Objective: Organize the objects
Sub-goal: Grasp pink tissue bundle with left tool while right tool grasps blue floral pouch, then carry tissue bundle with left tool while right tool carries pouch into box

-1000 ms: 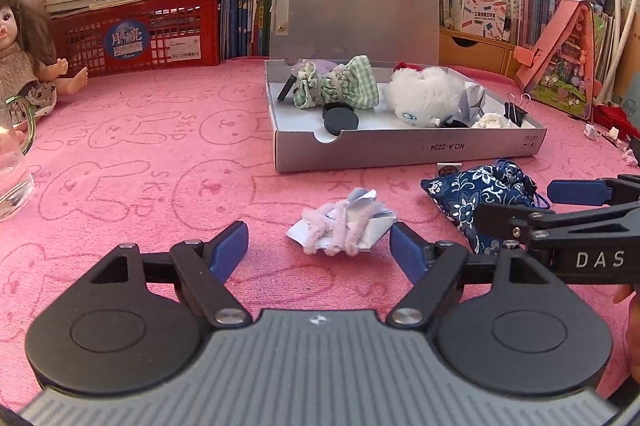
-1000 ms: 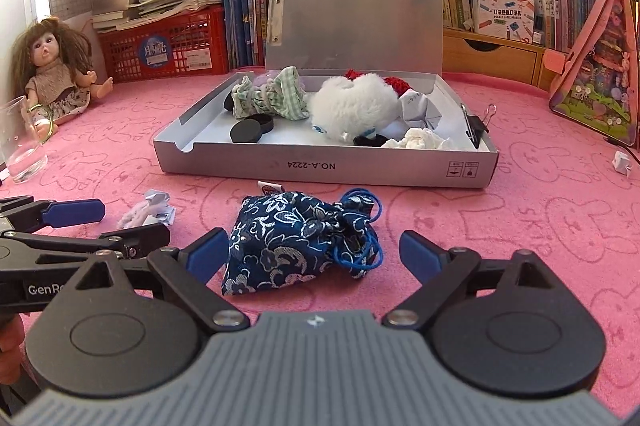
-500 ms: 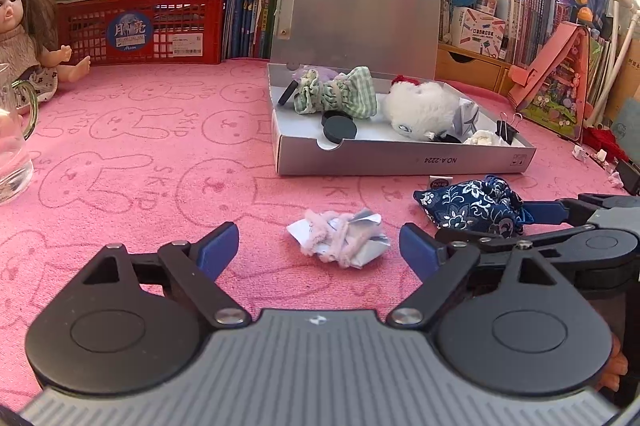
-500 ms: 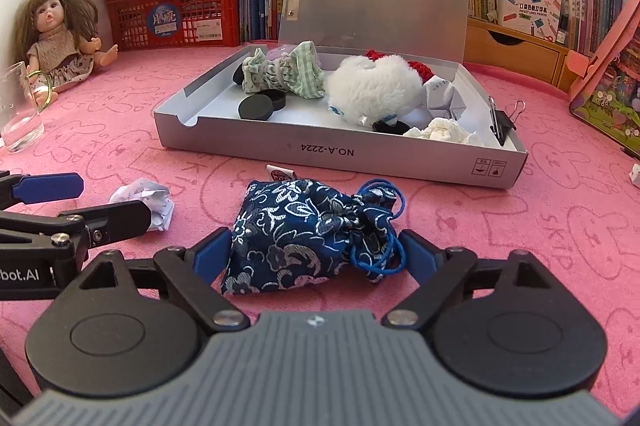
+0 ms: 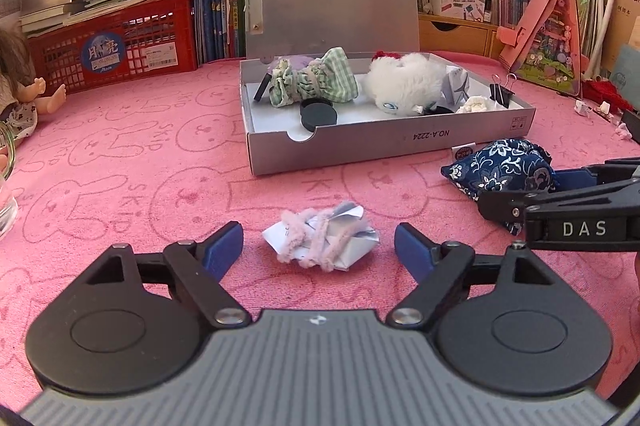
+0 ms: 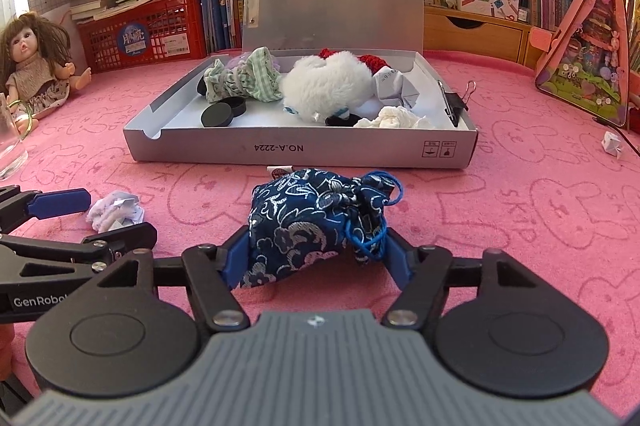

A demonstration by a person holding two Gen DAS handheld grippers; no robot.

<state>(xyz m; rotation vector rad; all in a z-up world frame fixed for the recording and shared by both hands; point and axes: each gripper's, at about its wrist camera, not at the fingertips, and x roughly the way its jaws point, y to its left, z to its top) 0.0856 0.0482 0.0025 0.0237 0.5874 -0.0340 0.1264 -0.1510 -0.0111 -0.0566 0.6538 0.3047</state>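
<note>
The right gripper (image 6: 314,260) had just been closing, and its blue pads sat against both flanks of the dark blue drawstring pouch (image 6: 320,218), which lay on the pink mat (image 6: 540,226) just in front of the open grey box (image 6: 300,150); the grip looked meant to carry the pouch into that box, where a white plush toy (image 6: 328,86), a green checked cloth bundle (image 6: 244,76), black round lids (image 6: 222,112), crumpled paper and a binder clip (image 6: 454,104) already lay. The pouch's lower edge was hidden behind the fingers, so how firmly it was pinched could not be judged

The left gripper (image 5: 319,250) had also just been closing, yet its pads stood well apart on either side of the crumpled paper wad wound with pink pipe cleaner (image 5: 322,238), touching nothing; it seemed lined up to take that wad next. From the left wrist view the pouch was partly covered by the right gripper's arm. At the left edge a doll (image 6: 34,66) and a clear glass (image 6: 10,142) were cut off by the frame, and the small tag behind the pouch was too small to read
</note>
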